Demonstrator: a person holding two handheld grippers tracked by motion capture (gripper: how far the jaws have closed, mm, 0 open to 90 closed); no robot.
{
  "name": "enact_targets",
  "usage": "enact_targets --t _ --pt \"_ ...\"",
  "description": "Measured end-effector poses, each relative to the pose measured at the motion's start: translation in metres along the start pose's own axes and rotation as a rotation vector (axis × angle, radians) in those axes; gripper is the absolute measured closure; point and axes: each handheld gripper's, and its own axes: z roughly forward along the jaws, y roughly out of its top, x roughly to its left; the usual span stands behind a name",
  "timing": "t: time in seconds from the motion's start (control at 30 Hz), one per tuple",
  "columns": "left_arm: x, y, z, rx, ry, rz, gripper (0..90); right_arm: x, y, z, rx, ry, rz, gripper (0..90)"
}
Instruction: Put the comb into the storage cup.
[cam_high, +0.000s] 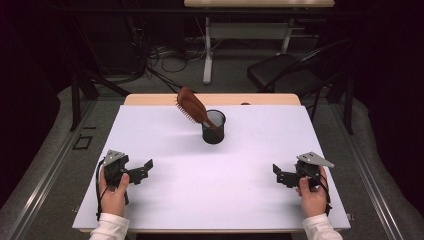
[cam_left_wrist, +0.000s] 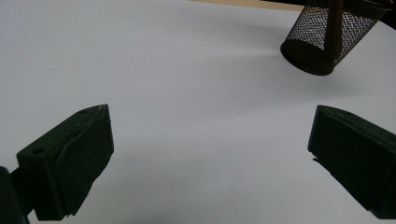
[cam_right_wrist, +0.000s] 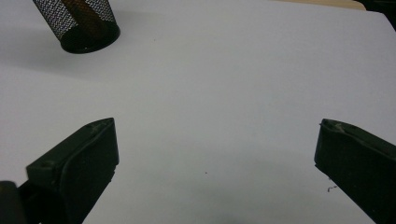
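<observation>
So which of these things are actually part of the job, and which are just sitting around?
Part of the job:
- brown hairbrush, leaning handle-down in the cup
- black mesh cup, upright on the white table
- left gripper, open and empty
- right gripper, open and empty

Just lying about:
- black chair behind the table
- cables on the floor

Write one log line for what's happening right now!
left gripper: open, empty | right gripper: open, empty | hairbrush: leaning in mesh cup | both grippers apart from cup

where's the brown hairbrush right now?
In the high view, the brown wooden hairbrush stands handle-down in the black mesh cup at the table's far centre, its head leaning up and left, well beyond both grippers.
</observation>
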Motion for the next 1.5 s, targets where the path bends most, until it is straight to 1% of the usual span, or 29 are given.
enact_targets --t 0.17,0.3,0.33,0.47,0.83,1.03,1.5 --pt "0.0006 -0.0024 0.0016 0.005 0.011 0.005 0.4 -0.0021 -0.0019 0.0010 0.000 -0.006 0.006 0.0" --pt "0.0006 -0.0037 0.0031 0.004 0.005 0.002 0.4 -0.0038 -0.0036 0.0023 0.002 -0.006 0.011 0.0" --pt "0.0003 -0.0039 0.0032 0.004 0.003 0.002 0.4 -0.0041 -0.0038 0.0020 0.009 -0.006 0.011 0.0" --pt "-0.0006 -0.0044 0.0035 0.004 0.003 0.009 0.4 -0.0040 -0.0049 0.0030 0.018 -0.007 0.009 0.0" --pt "-0.0033 -0.0070 0.0064 0.014 0.000 0.026 0.4 -0.0040 -0.0069 0.0040 0.011 -0.014 0.002 0.0" --pt "-0.0060 -0.0078 0.0083 0.018 -0.005 0.036 0.4 -0.0028 -0.0078 0.0051 0.020 -0.015 0.001 0.0" --pt "-0.0065 -0.0089 0.0094 0.024 -0.007 0.035 0.4 -0.0019 -0.0082 0.0056 0.021 -0.013 -0.001 0.0"
